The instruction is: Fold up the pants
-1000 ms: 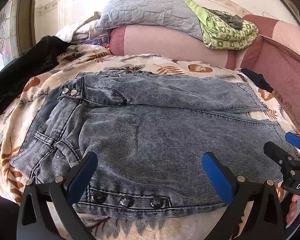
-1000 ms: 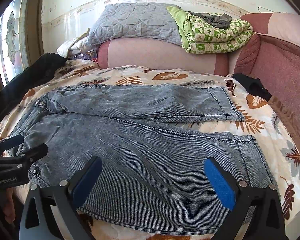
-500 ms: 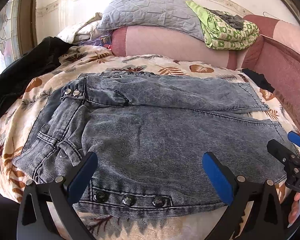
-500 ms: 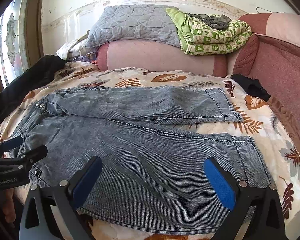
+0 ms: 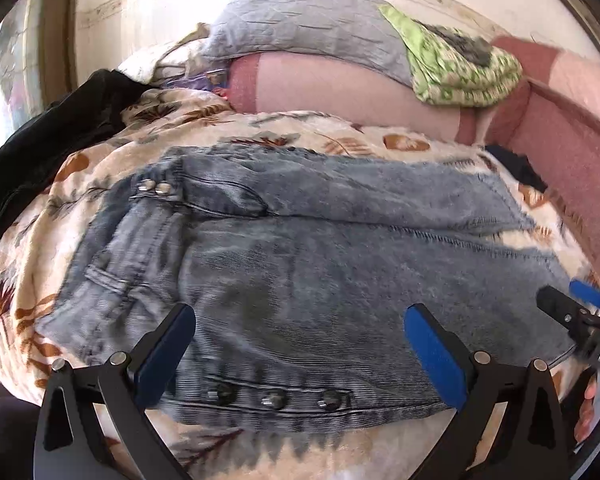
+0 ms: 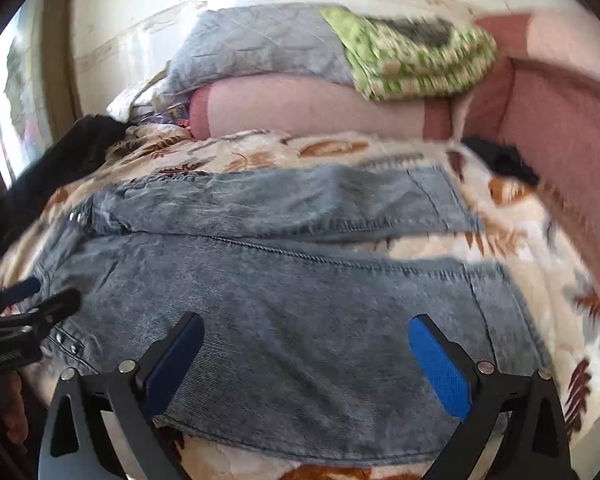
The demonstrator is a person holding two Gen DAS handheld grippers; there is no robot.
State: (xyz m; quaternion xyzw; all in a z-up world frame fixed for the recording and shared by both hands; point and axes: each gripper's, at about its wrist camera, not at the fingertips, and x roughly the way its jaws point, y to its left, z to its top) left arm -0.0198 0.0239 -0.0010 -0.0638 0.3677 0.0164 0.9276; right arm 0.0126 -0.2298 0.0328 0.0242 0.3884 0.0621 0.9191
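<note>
Grey-blue denim pants [image 5: 300, 264] lie flat on a leaf-print bedspread [image 5: 100, 168], waistband to the left, both legs running right. In the right wrist view the pants [image 6: 300, 312] show both leg hems at the right. My left gripper [image 5: 300, 344] is open and empty, low over the near waistband edge with its metal buttons [image 5: 274, 400]. My right gripper [image 6: 306, 356] is open and empty over the near leg. Each gripper shows in the other's view: the right one at the right edge [image 5: 576, 304], the left one at the left edge [image 6: 28, 300].
A pink padded headboard [image 5: 340, 92] runs along the far side, with a grey quilt [image 5: 308, 28] and a green patterned blanket [image 5: 460, 72] on top. Black clothing [image 5: 48, 148] lies at the left, a dark item [image 5: 520, 168] at the far right.
Both grippers have moved forward and lower toward the near edge of the pants; the views are now motion-blurred. The pants have not moved. Both stay open.
</note>
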